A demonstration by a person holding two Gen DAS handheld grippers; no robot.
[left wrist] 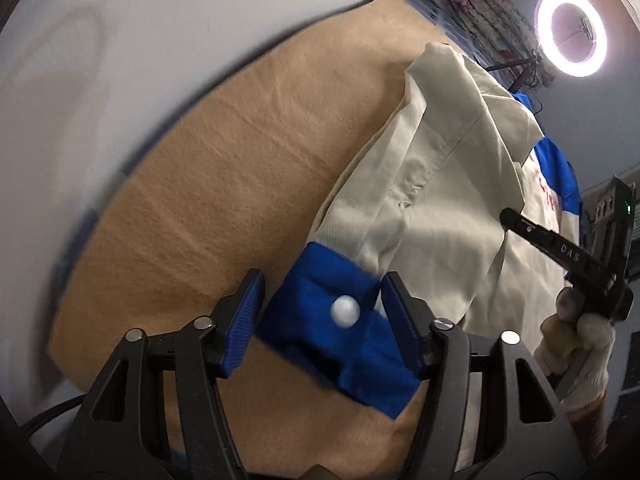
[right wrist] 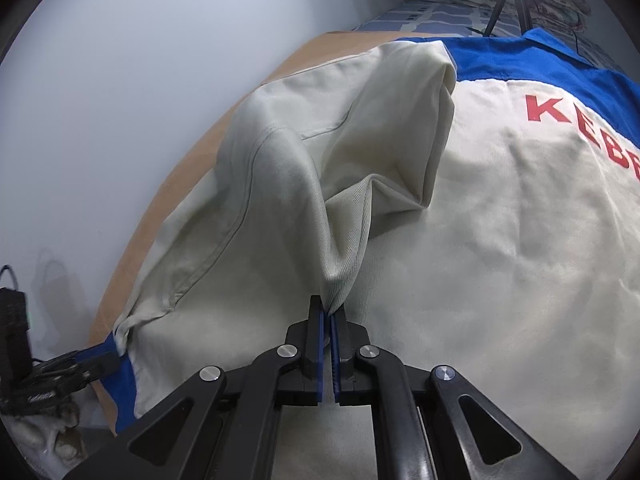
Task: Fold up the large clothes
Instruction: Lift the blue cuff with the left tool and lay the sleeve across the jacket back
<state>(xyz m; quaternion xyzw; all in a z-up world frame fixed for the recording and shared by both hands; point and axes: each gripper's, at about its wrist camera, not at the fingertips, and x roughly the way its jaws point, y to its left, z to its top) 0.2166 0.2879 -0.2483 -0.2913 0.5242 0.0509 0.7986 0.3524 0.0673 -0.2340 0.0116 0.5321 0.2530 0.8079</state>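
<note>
My right jaws (right wrist: 328,322) are pressed together, pinching a ridge of the cream jacket (right wrist: 500,240) sleeve fabric. My left jaws (left wrist: 320,312) stand spread either side of the blue cuff (left wrist: 336,332), its white snap (left wrist: 345,311) between them; pads apparently not yet pressing, though blur hampers this. To do it well: close squarely on the cuff, then carry the sleeve across the body, keeping it taut. Tan blanket (left wrist: 200,184) lies beneath; ring light (left wrist: 572,32) and bundled bedding beyond the jaws, clear of the fold.
</note>
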